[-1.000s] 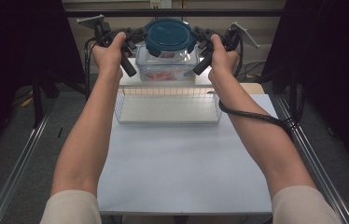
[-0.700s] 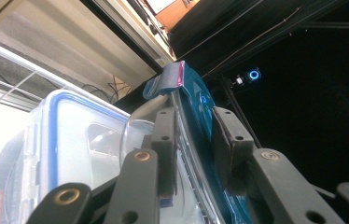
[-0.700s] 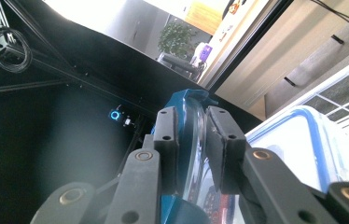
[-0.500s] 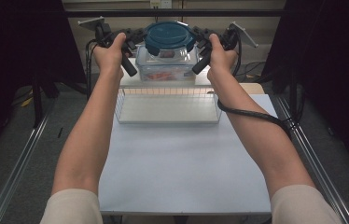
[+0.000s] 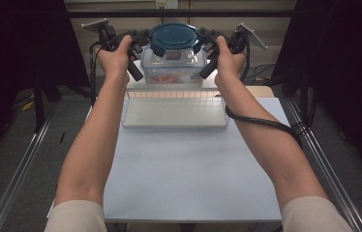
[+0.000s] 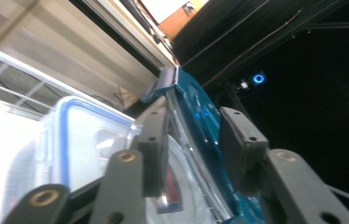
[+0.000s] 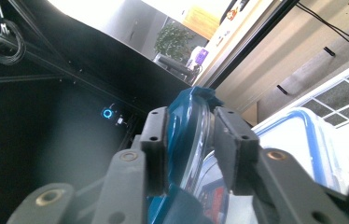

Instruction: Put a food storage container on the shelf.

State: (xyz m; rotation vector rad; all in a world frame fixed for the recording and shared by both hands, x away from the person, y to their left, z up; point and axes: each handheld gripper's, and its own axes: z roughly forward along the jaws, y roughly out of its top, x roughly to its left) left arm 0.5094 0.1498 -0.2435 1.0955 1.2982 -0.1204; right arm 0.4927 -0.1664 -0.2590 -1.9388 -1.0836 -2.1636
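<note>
At the far end of the surface [image 5: 184, 164], the round teal-lidded clear container [image 5: 173, 41] sits atop a clear plastic box [image 5: 173, 72], between 2 grippers, left gripper [image 5: 138, 41] and right gripper [image 5: 207, 41]; both just loosening off its rim, jaws still straddling it.

a round lidded container [image 5: 172, 46] sits on top of a lidded box [image 5: 173, 75] at the far edge of the surface [image 5: 188, 164]. a wire basket [image 5: 174, 108] stands just in front of the box. the left gripper [image 5: 138, 42] flanks the container's left side, the right gripper [image 5: 207, 41] its right.
</note>
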